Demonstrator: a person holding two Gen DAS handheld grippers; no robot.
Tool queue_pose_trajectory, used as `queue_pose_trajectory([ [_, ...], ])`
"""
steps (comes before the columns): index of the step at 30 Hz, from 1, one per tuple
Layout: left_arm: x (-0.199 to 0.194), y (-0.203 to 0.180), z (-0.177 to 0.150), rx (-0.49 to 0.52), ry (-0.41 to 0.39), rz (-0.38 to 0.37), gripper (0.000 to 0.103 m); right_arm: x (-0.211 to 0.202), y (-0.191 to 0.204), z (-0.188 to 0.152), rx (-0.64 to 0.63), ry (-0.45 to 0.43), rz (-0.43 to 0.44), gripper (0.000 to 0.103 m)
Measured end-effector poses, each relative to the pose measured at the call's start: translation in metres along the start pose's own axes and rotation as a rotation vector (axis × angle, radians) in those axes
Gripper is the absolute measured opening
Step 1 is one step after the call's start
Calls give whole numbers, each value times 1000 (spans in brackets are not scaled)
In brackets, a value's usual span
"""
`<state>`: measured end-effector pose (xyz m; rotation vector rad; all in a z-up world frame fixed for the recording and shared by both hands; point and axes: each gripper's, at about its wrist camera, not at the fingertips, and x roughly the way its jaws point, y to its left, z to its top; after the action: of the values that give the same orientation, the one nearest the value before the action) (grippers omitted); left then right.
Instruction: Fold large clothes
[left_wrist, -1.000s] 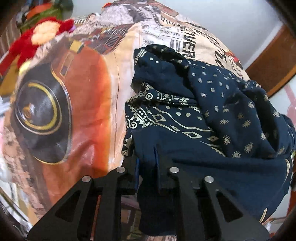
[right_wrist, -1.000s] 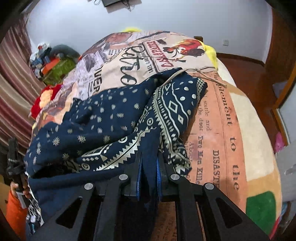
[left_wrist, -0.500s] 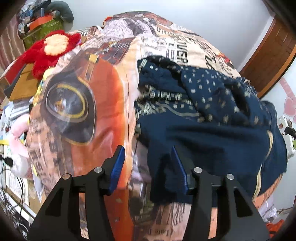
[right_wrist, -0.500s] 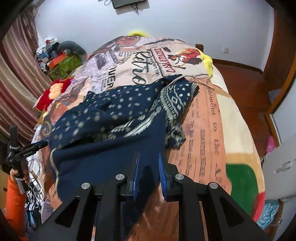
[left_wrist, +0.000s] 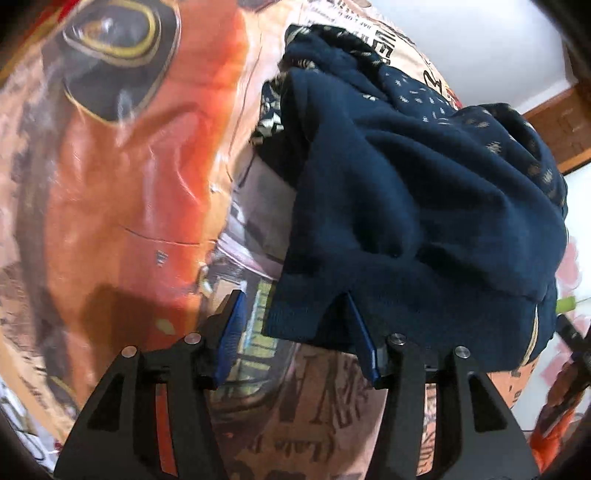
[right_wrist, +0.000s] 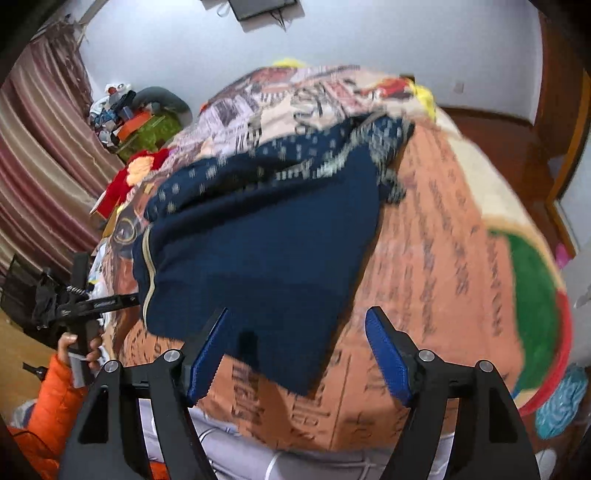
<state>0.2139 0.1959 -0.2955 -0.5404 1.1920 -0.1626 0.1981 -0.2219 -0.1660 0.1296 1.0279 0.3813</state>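
A large navy garment (left_wrist: 424, 206) with gold print lies bunched on the bed, its plain lower hem draped toward the near edge. It also shows in the right wrist view (right_wrist: 266, 243). My left gripper (left_wrist: 295, 332) is open, its blue pads either side of a hem corner that rests between them. My right gripper (right_wrist: 295, 350) is open and empty, just short of the garment's near corner. The left gripper also shows in the right wrist view (right_wrist: 85, 302), held by a hand in an orange sleeve.
The bed carries a printed quilt (right_wrist: 461, 266) in orange, cream and green. A red plush toy (right_wrist: 125, 181) and a cluttered pile (right_wrist: 129, 118) lie at the far left by striped curtains. Wooden floor and a door frame (right_wrist: 561, 129) are at right.
Both grippers have opened and let go of the garment's hem. The garment now lies dropped on the bed, and both grippers have drawn back toward the near edge.
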Motion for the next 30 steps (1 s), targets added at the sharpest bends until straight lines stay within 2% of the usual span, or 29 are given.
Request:
queue_pose_trajectory([
  [3,2,-1,7,-5,-13,-38,54,1,4,-3,-16,-9,-5,60],
  [4,2,-3,8,0,-12,-55,52,2,4,-3,-16,-4,8,51],
  [6,3,-8,9,22,-11,-76,40,5,6,-2,-20,2,14,41],
  [8,0,-20,9,77,-24,-53,26,8,7,0,-31,1,14,26],
  [10,-5,-34,9,140,-39,-9,12,8,7,2,-29,-2,26,18],
  [11,-7,-40,10,158,-44,1,9,7,6,4,-28,-7,30,14],
  [17,-57,-72,16,235,-167,-11,6,-5,10,24,-73,-65,61,7],
  [21,-104,-93,27,272,-283,-50,5,-18,13,42,-95,-124,82,7],
  [22,-115,-100,31,285,-314,-54,0,-21,13,48,-98,-142,87,6],
  [26,-150,-125,51,327,-434,-70,0,-33,12,76,-106,-225,80,5],
  [28,-161,-134,63,344,-465,-70,0,-38,9,93,-100,-266,72,4],
  [30,-159,-141,78,365,-472,-40,0,-42,1,112,-79,-284,88,4],
])
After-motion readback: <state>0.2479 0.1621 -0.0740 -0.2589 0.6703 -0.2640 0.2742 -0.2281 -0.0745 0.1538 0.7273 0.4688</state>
